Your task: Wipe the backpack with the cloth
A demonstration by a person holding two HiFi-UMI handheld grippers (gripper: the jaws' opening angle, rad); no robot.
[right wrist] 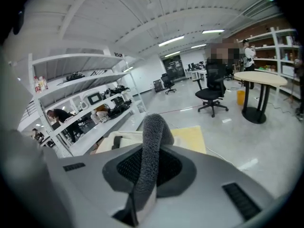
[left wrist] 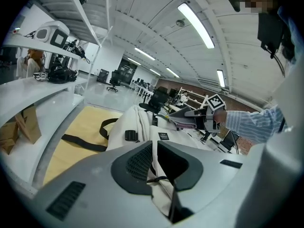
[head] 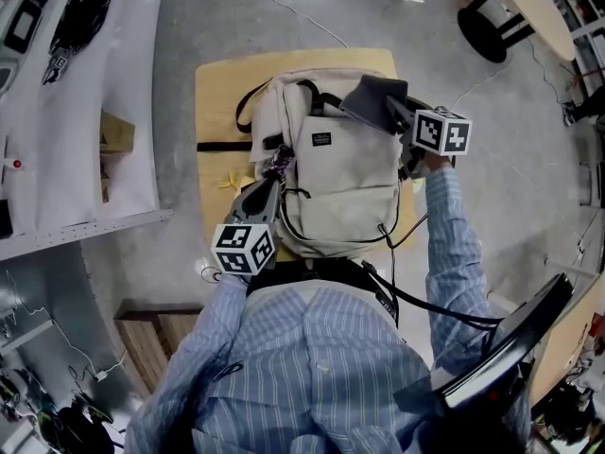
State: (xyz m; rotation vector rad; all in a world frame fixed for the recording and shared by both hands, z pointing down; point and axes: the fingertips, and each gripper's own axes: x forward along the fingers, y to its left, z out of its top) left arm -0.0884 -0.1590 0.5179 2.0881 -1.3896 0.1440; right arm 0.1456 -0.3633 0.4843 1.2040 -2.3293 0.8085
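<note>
**While the wipe stood pending: jaw-to-target geometry**

As the wooden table (head: pixel 213 93) carried the backpack (head: pixel 340 187) flat, long axis running near edge to far edge, the left gripper (head: pixel 269 183) was clamped on fabric at its near-left side. The right gripper (head: pixel 397 116) pinched the grey cloth (head: pixel 373 97) over the far-right corner; the front panel lay nearward of it.

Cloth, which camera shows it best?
The head view: the grey cloth shows whole over the top of the backpack. The right gripper view shows only a pinched fold; the left gripper view shows it small and far.
</note>
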